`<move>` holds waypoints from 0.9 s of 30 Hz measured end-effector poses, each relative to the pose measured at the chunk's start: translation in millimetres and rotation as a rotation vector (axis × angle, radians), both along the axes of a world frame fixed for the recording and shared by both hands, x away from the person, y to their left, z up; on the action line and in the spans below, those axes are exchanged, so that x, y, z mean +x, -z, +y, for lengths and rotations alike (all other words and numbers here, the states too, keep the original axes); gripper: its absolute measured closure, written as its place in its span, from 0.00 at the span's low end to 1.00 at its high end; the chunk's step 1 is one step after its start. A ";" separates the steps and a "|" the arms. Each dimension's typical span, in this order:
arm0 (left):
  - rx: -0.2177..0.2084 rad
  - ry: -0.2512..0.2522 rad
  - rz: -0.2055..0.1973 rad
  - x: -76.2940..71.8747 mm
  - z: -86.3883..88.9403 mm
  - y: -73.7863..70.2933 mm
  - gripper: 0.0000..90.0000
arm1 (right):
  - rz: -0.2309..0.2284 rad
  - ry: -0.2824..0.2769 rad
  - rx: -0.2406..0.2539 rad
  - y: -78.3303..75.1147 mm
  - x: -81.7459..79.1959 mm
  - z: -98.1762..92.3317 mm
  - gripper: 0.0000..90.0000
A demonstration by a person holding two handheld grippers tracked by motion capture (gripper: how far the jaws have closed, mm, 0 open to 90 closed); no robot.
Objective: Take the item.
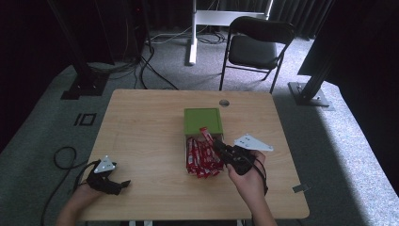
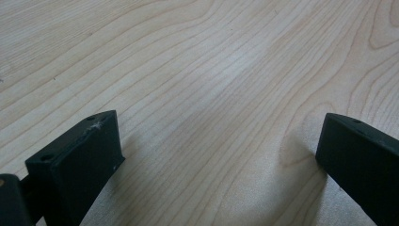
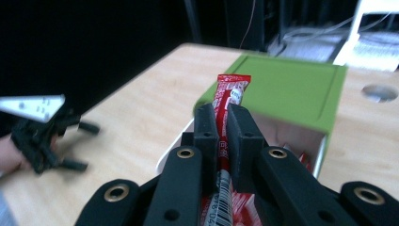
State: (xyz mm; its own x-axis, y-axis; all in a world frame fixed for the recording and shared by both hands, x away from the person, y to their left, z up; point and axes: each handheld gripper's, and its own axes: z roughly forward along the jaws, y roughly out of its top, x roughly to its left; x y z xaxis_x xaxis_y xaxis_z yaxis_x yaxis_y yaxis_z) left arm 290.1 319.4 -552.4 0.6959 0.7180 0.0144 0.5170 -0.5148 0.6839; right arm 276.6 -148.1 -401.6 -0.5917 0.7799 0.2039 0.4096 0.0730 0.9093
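The right tool (image 1: 217, 145) is clamped on a single red snack stick (image 3: 227, 101), its jaws pressed flat against both sides of the wrapper. The left tool (image 1: 123, 184) rests with its jaws spread wide and nothing between them.

The worktop (image 1: 141, 127) is the largest thing here, pale wood, bare over its whole left half. Toward its middle sits a green box (image 1: 203, 121) with its white drawer drawn out toward the person, and in front of that lies a heap of red snack sticks (image 1: 201, 160).

The high view gives the layout — the right tool held above the heap and just beside the drawer's front, the left tool well apart near the front left corner. The right tool view adds what the high view is too small to tell: the held stick stands nearly upright, its printed top clear above the jaw tips, its barcoded lower end running down between the tool's arms. It also catches the left tool (image 3: 75, 146) far off, blurred. The left tool view shows bare wood grain (image 2: 211, 94) between its two jaws.

Open room lies left of the box and behind it; a round cable hole (image 1: 224, 102) sits near the far edge.
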 end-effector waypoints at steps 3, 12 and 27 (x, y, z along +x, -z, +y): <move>0.000 0.000 0.000 0.0 0.0 0.0 0.02 | -0.039 0.041 0.001 -2.8 2.8 -4.5 0.93; 0.000 0.000 0.000 0.0 0.0 0.0 0.02 | -0.109 0.204 -0.016 6.6 22.2 -23.5 0.93; 0.000 0.000 0.000 0.0 0.0 0.0 0.02 | -0.062 0.393 -0.033 55.2 60.7 -49.0 0.93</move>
